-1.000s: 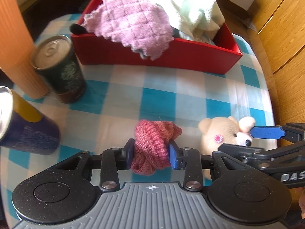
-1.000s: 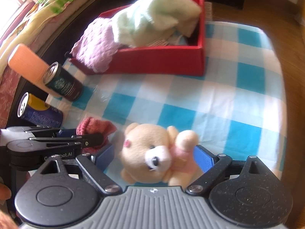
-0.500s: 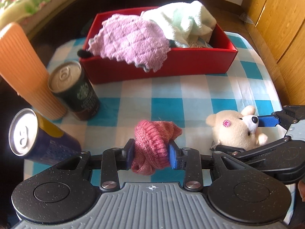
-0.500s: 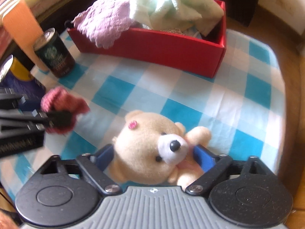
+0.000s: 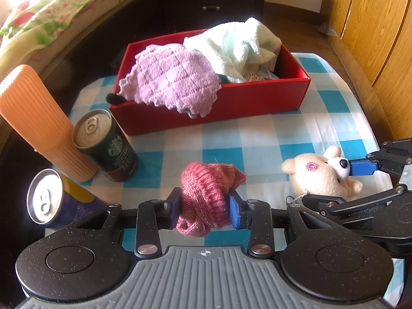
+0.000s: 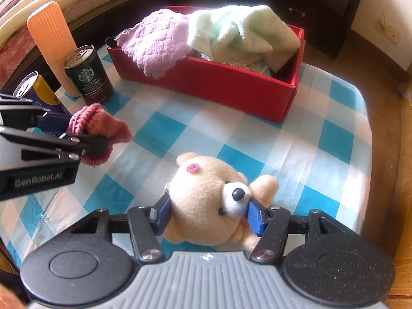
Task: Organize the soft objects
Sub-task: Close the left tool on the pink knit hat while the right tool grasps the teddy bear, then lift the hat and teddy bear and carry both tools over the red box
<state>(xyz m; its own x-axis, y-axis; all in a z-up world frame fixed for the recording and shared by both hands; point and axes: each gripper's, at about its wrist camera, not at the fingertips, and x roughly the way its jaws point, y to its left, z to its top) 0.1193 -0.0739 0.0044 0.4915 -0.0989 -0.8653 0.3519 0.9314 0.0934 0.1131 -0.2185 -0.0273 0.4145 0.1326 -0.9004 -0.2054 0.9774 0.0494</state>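
Gripping a pink knit hat (image 5: 206,195), the left tongs (image 5: 203,207) are clamped on it above the checkered surface (image 5: 257,139); the right tongs (image 6: 206,216) squeeze the teddy bear (image 6: 206,203), both apparently bound for the red box (image 5: 231,103) at 12 o'clock, where towels already lie.

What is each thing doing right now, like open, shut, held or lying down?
Left gripper: shut on pink knitted sock.
Right gripper: shut on cream teddy bear.
Red cardboard box: open, holding cloths.
Purple quilted cloth: draped over the rim.
Dark green can: upright, unopened.
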